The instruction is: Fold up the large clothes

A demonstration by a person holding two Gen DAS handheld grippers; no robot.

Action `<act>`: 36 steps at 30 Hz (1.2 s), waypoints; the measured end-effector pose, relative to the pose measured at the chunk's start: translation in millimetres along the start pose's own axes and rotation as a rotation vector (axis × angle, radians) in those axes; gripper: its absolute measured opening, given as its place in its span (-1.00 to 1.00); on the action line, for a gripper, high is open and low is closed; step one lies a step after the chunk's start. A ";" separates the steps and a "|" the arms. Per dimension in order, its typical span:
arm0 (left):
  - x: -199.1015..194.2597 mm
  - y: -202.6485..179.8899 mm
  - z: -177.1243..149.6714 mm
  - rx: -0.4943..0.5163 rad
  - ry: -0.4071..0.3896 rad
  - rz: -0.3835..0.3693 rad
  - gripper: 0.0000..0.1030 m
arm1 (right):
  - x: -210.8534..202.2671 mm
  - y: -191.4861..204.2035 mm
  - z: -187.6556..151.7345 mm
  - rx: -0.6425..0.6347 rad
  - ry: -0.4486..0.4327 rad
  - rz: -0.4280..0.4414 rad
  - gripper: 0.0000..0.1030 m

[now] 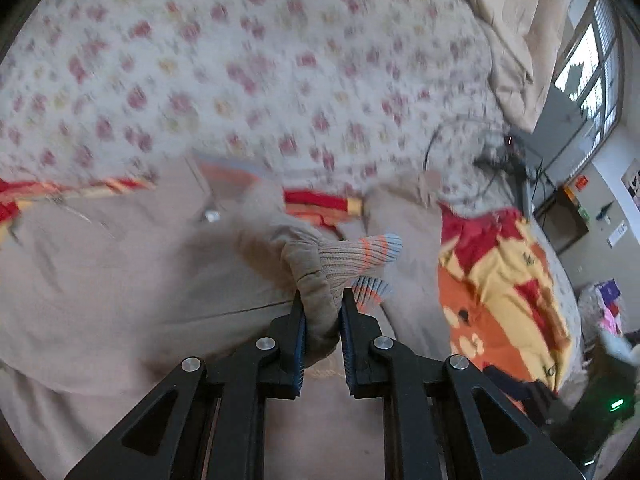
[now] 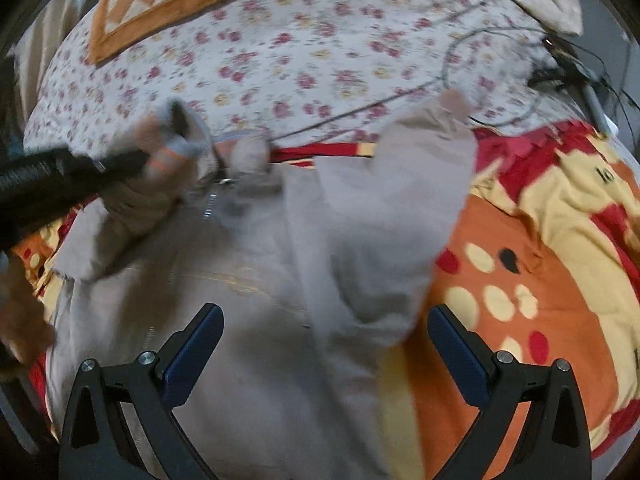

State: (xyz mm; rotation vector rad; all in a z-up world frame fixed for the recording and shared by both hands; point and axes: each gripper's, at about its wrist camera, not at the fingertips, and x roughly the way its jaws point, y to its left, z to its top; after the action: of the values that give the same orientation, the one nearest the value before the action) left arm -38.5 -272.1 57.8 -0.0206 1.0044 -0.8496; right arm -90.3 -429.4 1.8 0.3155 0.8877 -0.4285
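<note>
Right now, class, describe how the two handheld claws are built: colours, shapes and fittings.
Both the left claw and right claw are matte black, with angular arms that have triangular cut-outs, round silver pivot bolts, and flat fingers lined with ribbed dark-blue pads. No cables or markings show on them.

**Open sheet beyond the jacket, clutter to the right**

The floral sheet [image 2: 304,52] beyond the beige jacket [image 2: 256,280] lies bare, open for a pass. A thin cable [image 2: 452,60] loops across its right part toward dark gear [image 2: 560,68] at the edge. The orange checked cushion [image 2: 160,4] takes the far left corner; the patterned blanket [image 2: 540,260] fills the right.
</note>
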 end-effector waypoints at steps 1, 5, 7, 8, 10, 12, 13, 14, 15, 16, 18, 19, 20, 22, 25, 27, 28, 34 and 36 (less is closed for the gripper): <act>12.2 1.6 -0.8 -0.003 0.015 0.003 -0.69 | -0.4 -6.6 -2.3 0.012 0.003 -0.003 0.97; 30.3 11.6 -2.8 -0.015 0.062 -0.004 -0.29 | -1.0 -22.7 -4.2 0.062 0.015 0.012 0.97; 11.7 16.8 -0.8 0.014 0.038 0.014 0.07 | -1.8 -23.8 -2.4 0.070 0.012 0.031 0.97; 2.4 19.7 0.1 0.032 0.017 0.029 0.44 | -2.8 -22.0 -1.4 0.072 0.005 0.046 0.97; -22.6 30.7 1.6 0.061 -0.053 0.094 0.62 | -2.5 -15.6 0.6 0.079 0.009 0.093 0.99; -40.4 49.1 4.0 0.089 -0.104 0.186 0.62 | 2.5 -5.8 4.6 0.084 0.029 0.151 0.99; -45.6 61.1 4.8 0.097 -0.115 0.247 0.62 | 5.1 -0.6 7.2 0.076 0.030 0.163 0.99; -49.0 76.8 6.4 0.096 -0.131 0.326 0.62 | 7.5 5.1 9.7 0.061 0.025 0.165 0.99; -49.8 89.3 6.9 0.088 -0.140 0.386 0.62 | 11.2 12.2 13.7 0.039 0.017 0.157 0.99; -48.9 105.3 8.1 0.071 -0.142 0.448 0.62 | 16.4 17.6 17.2 0.022 0.016 0.148 0.99; -43.9 136.3 8.5 0.017 -0.132 0.534 0.59 | 34.3 28.1 24.8 -0.004 0.049 0.118 0.99; -41.4 153.2 8.6 -0.025 -0.127 0.560 0.59 | 47.3 32.5 28.2 -0.010 0.074 0.098 0.96; -40.1 165.8 9.6 -0.064 -0.123 0.568 0.59 | 59.7 36.2 31.5 -0.012 0.094 0.088 0.95; -41.0 193.7 8.6 -0.155 -0.128 0.570 0.58 | 74.4 41.0 34.9 -0.020 0.105 0.114 0.39; -44.7 221.9 11.5 -0.233 -0.151 0.588 0.58 | 78.4 45.0 35.5 -0.033 0.097 0.163 -0.09; -44.2 228.2 14.6 -0.244 -0.157 0.593 0.58 | 64.3 40.6 38.8 -0.037 0.020 0.147 -0.42; -40.8 228.2 16.2 -0.243 -0.155 0.590 0.58 | 58.9 36.8 40.4 -0.031 -0.004 0.113 -0.43; -8.6 226.1 30.3 -0.216 -0.127 0.565 0.58 | 74.5 26.6 40.8 -0.040 0.076 0.065 -0.02; -5.2 221.7 25.6 -0.195 -0.106 0.598 0.58 | 64.2 20.8 41.5 -0.019 0.063 0.067 0.10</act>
State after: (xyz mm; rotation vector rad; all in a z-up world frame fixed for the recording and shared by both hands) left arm 115.8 -125.2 -9.0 0.0661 0.9192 -0.2018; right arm -16.5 -444.0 -23.0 0.3417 0.9398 -0.3496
